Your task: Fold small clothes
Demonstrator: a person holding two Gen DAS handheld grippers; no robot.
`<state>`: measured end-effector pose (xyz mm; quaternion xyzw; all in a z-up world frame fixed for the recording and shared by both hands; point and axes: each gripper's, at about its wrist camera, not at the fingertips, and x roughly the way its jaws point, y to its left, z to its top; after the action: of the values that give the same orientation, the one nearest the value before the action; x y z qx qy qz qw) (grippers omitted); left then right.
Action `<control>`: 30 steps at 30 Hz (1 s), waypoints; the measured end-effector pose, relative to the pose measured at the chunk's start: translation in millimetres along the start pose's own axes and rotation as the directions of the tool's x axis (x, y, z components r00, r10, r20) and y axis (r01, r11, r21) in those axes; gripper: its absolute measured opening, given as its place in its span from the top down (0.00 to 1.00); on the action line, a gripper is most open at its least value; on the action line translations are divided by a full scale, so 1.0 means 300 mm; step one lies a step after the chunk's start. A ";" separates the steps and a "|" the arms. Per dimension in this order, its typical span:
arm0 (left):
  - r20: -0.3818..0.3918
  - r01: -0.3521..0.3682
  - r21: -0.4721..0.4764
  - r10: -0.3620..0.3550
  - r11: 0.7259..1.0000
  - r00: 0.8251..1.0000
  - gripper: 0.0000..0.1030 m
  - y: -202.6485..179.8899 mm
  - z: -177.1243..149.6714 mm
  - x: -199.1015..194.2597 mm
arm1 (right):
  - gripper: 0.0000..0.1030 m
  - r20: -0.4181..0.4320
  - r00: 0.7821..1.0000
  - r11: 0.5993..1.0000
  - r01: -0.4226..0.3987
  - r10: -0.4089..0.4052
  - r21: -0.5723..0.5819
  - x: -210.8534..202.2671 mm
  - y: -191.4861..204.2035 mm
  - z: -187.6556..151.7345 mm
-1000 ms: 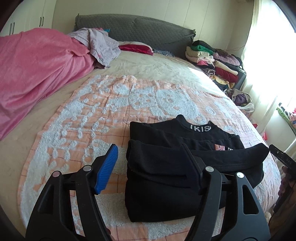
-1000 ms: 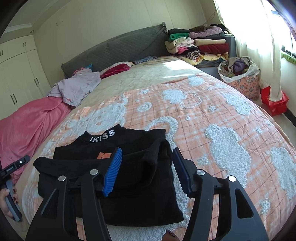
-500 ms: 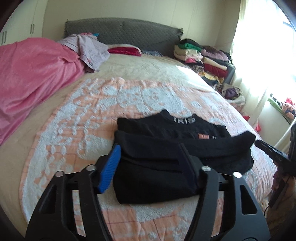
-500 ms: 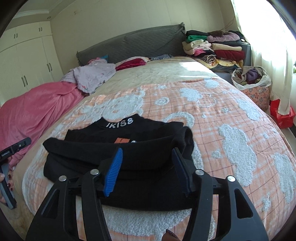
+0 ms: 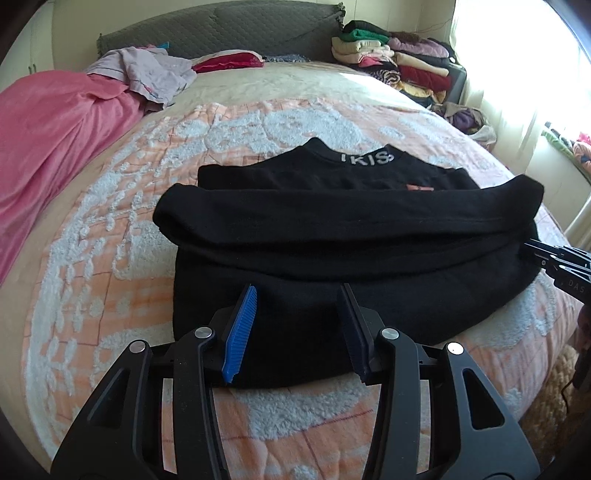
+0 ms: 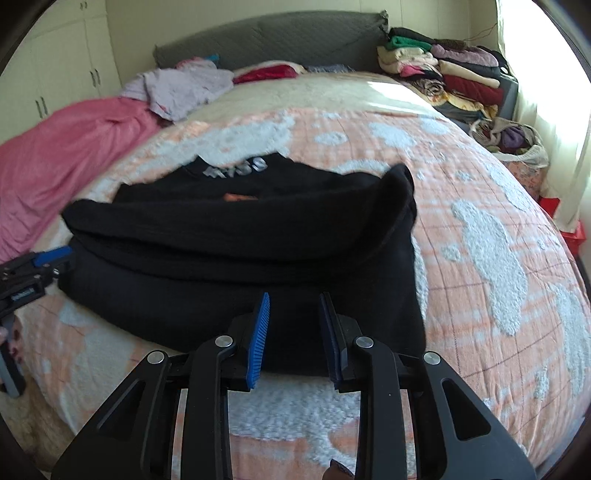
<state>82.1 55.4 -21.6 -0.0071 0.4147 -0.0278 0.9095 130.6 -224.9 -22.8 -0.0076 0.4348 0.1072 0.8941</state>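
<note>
Here the black sweatshirt (image 5: 351, 258) lies on the peach-and-white quilt (image 5: 122, 236), filling the middle of both wrist views, its long axis running left to right across the frame and its lettered collar (image 5: 365, 158) pointing toward the top, at the grey headboard (image 5: 229, 33). Its sleeves are folded across the body as a thick horizontal band. The near hem sits at the lower centre, directly ahead of both claws. The left gripper (image 5: 297, 328) hangs over the hem's left part, the right gripper (image 6: 293, 328) over its right part, so each hand is nearest its own end. Both sets of jaws are closing with the hem's fabric between them, but the pads do not appear to pinch it yet. The coming move probably turns on catching that hem and carrying it up toward the collar.
</note>
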 end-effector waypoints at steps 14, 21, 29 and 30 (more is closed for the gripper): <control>0.025 -0.008 -0.005 0.009 1.000 1.000 0.63 0.021 0.124 0.104 | 0.76 0.013 1.000 1.000 0.017 -0.017 -0.003 0.120 -0.008 0.110; 0.046 0.006 -0.048 -0.004 0.999 0.999 0.63 0.059 0.240 0.147 | 0.76 0.035 0.999 0.998 -0.004 0.002 0.067 0.173 -0.067 0.229; 0.128 0.035 -0.181 -0.011 0.983 0.992 0.53 0.177 0.380 0.093 | 0.74 0.064 0.998 0.984 0.000 -0.012 0.180 0.198 -0.178 0.338; 0.139 0.033 -0.196 -0.005 0.980 0.990 0.53 0.194 0.386 0.082 | 0.74 0.072 0.997 0.982 0.002 -0.016 0.187 0.191 -0.188 0.345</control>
<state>188.2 111.0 33.9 -0.1031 0.3515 0.0053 0.9305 256.3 -258.4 -7.6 0.0780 0.4098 0.0621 0.9067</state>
